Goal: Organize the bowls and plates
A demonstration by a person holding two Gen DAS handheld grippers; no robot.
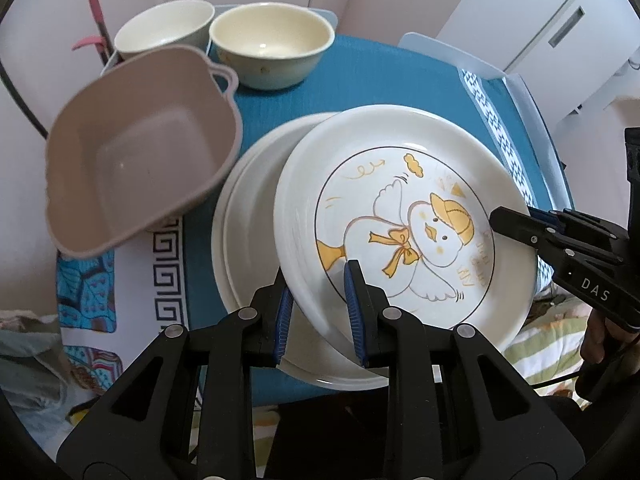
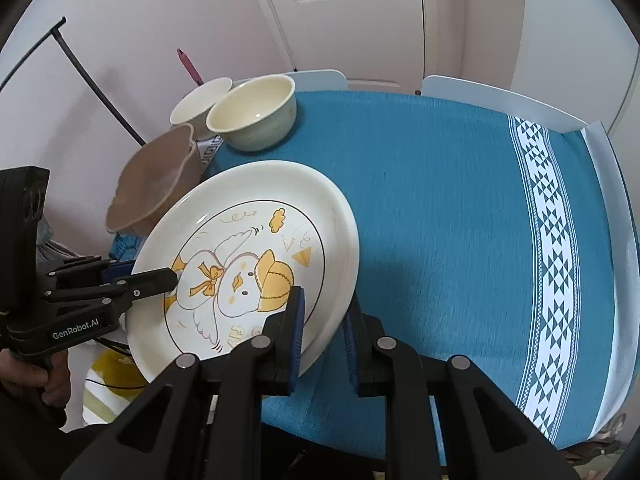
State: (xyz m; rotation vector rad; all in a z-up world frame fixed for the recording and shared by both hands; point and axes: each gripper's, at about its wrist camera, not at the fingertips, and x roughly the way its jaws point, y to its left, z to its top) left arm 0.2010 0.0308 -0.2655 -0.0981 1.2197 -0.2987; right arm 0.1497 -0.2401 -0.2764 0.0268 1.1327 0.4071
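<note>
Above the blue-clothed surface [image 2: 440, 200], both grippers pinch one plate.
The left gripper [image 1: 320, 304] and right gripper [image 2: 322, 328] clamp opposite rims of the white round duck-printed plate [image 1: 400, 216], tilted over another white plate [image 1: 248, 208].

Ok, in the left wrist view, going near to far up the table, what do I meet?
Left hand-held gripper → duck plate → plain plates beneath → cream bowl.
</note>
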